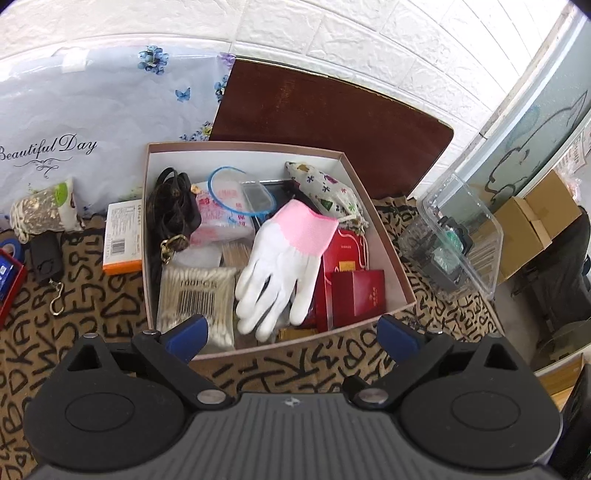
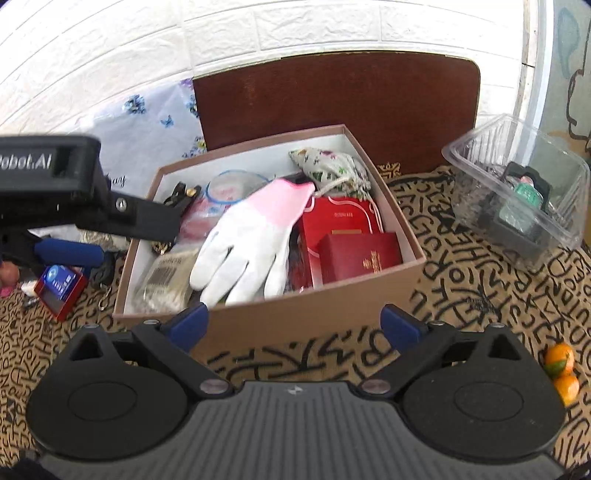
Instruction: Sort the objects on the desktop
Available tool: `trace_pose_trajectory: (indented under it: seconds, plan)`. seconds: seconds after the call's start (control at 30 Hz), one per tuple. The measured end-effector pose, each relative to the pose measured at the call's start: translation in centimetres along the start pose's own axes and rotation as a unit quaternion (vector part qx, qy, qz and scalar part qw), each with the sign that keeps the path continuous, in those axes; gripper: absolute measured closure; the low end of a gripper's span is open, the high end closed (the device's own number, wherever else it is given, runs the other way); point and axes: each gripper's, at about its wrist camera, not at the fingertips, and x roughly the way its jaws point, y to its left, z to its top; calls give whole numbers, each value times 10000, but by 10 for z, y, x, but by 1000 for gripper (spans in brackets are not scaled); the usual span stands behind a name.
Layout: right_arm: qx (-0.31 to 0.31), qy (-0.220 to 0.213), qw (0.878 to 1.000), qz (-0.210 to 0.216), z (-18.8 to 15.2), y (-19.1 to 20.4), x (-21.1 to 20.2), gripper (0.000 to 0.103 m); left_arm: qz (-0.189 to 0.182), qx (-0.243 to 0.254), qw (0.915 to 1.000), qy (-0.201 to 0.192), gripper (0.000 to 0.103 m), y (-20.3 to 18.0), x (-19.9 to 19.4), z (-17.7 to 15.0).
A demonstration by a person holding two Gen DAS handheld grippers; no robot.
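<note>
A glove [image 1: 280, 258] lies in the box [image 1: 388, 236], a clear container [image 1: 461, 236] to its right.

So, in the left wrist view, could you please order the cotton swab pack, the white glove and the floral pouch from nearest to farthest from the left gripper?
1. Cotton swab pack, box's near left corner, beside a fingertip.
2. White glove, box's middle.
3. Floral pouch, box's far right corner.

This looks like a room in a home. Ahead of the tongs a white brick-pattern wall [image 2: 295, 26] rises behind a table under a letter-printed cloth [image 2: 461, 295], and an open cardboard box [image 1: 395, 258] just ahead holds household odds: a glove [image 1: 284, 258], cotton swabs [image 1: 195, 291], a floral pouch [image 1: 325, 188]. Two small oranges [image 2: 561, 373] lie off to the right of the right tongs.
</note>
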Motion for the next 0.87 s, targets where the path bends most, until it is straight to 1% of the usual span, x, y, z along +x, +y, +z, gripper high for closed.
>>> trace_pose_trajectory:
  seconds: [0.23, 0.37, 0.53, 0.67, 0.87]
  plan:
    - [14, 64, 10000, -70, -19, -1, -17, 6, 264, 396, 9989, -4, 2, -16, -10, -19]
    - [-23, 86, 9999, -106, -23, 1, -24, 6, 536, 658, 9964, -56, 2, -19, -14, -28]
    - [-236, 97, 9995, -183, -24, 9, -28, 6, 871, 860, 9924, -125, 2, -17, -19, -36]
    - [-284, 146, 9992, -224, -23, 12, -27, 6, 871, 839, 9926, -65, 2, -12, -20, -40]
    - [-294, 264, 9988, -282, -23, 15, -24, 6, 826, 910, 9924, -75, 2, -12, -22, -41]
